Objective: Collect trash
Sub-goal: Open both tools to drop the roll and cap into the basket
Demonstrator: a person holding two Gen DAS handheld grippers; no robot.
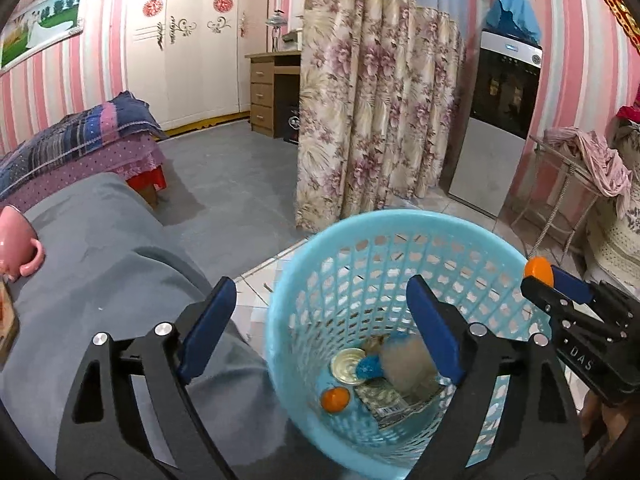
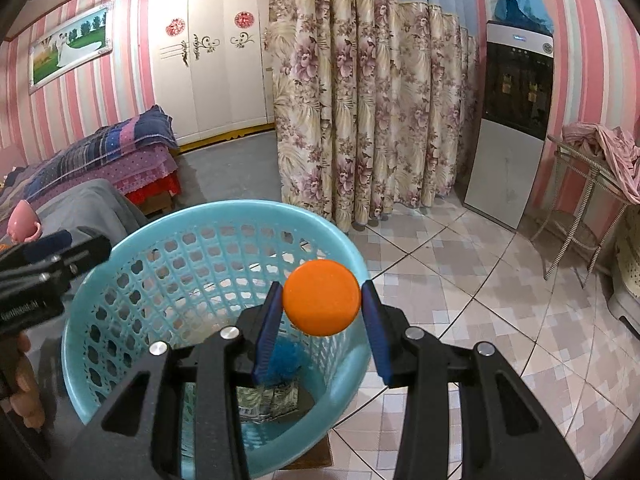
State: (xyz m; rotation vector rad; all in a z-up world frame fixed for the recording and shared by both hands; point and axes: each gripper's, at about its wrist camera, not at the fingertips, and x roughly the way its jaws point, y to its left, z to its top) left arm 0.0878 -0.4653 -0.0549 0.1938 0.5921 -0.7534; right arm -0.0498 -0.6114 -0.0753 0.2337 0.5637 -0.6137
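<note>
Hand-held grippers angled down over basket (image 1: 304,256), R (image 2: 322,304) pinching cap (image 2: 321,298).

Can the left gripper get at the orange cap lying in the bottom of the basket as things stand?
Probably yes. The left gripper is open and empty right above the blue basket, whose mouth is uncovered; the orange cap lies exposed beside the other trash, though deep down.

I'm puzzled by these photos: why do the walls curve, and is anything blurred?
Both views are fisheye, so the striped walls bow. In the left wrist view the basket rim and a tan lump inside smear; in the right wrist view the orange cap is sharp.
</note>
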